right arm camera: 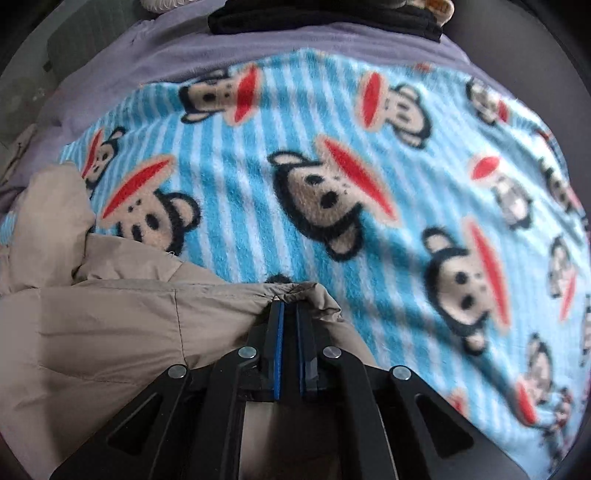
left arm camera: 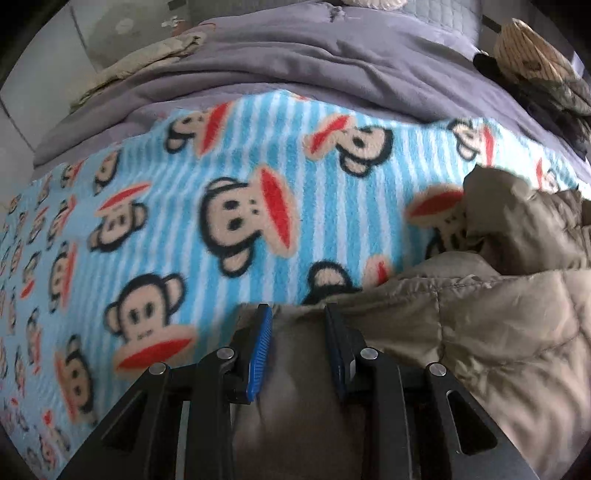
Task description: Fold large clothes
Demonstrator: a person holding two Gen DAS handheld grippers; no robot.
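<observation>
A tan quilted puffer jacket [left arm camera: 498, 325] lies on a blue striped monkey-print blanket [left arm camera: 221, 229]. In the left wrist view my left gripper [left arm camera: 298, 314] has its blue-padded jaws apart, with jacket fabric lying between and under them. In the right wrist view the jacket [right arm camera: 103, 325] fills the lower left, and my right gripper [right arm camera: 290, 306] is shut on its hem edge, which bunches over the fingertips. The blanket [right arm camera: 369, 240] spreads beyond it.
A grey-purple bedcover [left arm camera: 295, 62] lies under and behind the blanket. Beige clothing [left arm camera: 147, 62] sits at the far left, and a patterned pile [left arm camera: 535, 62] at the far right. A black folded garment [right arm camera: 325, 20] lies at the far edge in the right view.
</observation>
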